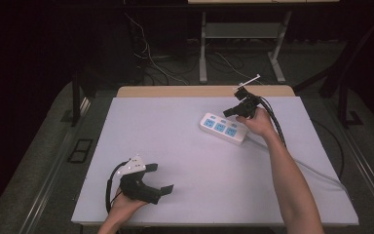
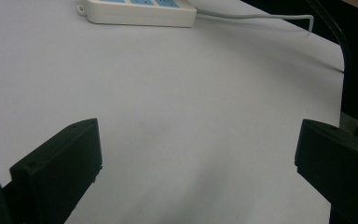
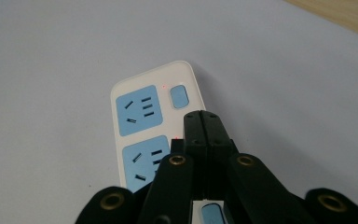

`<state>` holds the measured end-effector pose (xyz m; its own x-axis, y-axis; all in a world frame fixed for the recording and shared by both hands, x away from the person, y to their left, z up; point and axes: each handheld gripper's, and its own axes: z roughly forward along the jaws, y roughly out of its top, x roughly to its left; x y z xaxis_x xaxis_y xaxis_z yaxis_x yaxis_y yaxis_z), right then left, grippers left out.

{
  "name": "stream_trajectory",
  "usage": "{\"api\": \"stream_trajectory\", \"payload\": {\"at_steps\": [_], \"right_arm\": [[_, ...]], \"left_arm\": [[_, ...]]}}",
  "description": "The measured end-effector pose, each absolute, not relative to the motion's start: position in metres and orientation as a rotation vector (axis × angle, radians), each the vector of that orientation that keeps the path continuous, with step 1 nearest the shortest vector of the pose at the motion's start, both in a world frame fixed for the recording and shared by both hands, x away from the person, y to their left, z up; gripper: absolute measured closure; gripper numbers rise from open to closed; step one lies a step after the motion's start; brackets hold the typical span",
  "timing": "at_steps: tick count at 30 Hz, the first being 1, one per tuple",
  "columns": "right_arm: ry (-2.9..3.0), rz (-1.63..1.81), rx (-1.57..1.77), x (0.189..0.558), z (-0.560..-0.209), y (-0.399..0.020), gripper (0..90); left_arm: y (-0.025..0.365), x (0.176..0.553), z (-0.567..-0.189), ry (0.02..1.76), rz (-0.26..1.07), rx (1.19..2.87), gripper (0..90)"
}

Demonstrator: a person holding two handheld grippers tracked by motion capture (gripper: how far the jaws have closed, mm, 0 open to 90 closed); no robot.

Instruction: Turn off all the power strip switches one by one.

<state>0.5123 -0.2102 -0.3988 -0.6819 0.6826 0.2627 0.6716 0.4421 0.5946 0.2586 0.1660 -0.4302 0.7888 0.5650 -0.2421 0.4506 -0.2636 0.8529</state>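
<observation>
The left hand (image 1: 121, 204) holds the left gripper (image 1: 158, 180) low at the near left, its jaws spread wide apart. The right forearm (image 1: 292, 180) stretches forward, the right hand (image 1: 262, 122) tilting the right gripper (image 1: 230, 112) downward with jaws pressed together.

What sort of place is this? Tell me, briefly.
Probably a lab or recording workspace, not a home: a white-covered table holding one power strip, loose cables on the floor behind, and dark surroundings.
</observation>
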Motion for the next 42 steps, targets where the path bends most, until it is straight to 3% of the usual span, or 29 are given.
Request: {"api": "stream_trajectory", "payload": {"at_steps": [20,42], "right_arm": [[2.708,1.036,1.250,0.514,-0.415,-0.200,90.0],[2.613,1.242,1.293,0.508,-0.427,-0.213,90.0]], "left_arm": [[0.166,0.258,-0.430,0.768,0.134,1.906,0.0],[0.165,0.258,-0.430,0.759,0.130,1.915,0.0]]}}
